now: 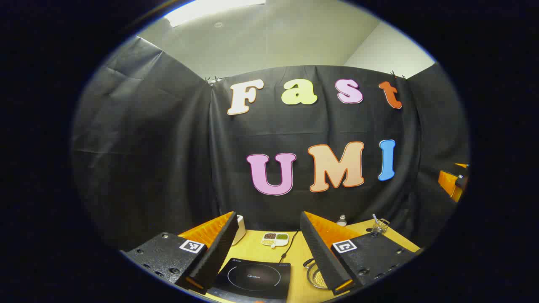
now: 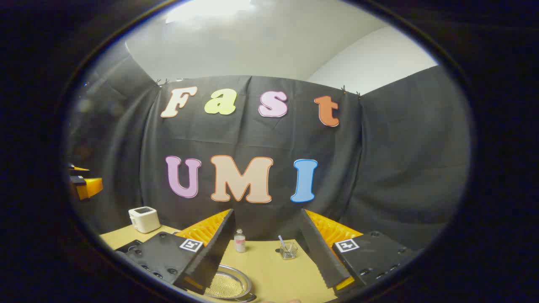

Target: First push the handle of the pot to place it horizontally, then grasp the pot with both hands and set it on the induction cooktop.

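The black induction cooktop (image 1: 252, 277) lies on the yellow table between my left gripper's fingers. My left gripper (image 1: 268, 215) is open, held above the table with nothing between its fingers. The metal pot (image 1: 316, 275) stands right of the cooktop, partly hidden by the right finger, with a small handle (image 1: 309, 263) at its rim. In the right gripper view the pot (image 2: 227, 286) sits low, half behind the left finger. My right gripper (image 2: 267, 211) is open and holds nothing. Each gripper shows at the other view's edge (image 1: 452, 181) (image 2: 84, 183).
A white appliance (image 2: 144, 219) stands at the table's back left. A small bottle (image 2: 239, 241) and a glass with a spoon (image 2: 288, 250) stand at the back. A dish of beans (image 1: 275, 239) and a black cord (image 1: 290, 248) lie behind the cooktop.
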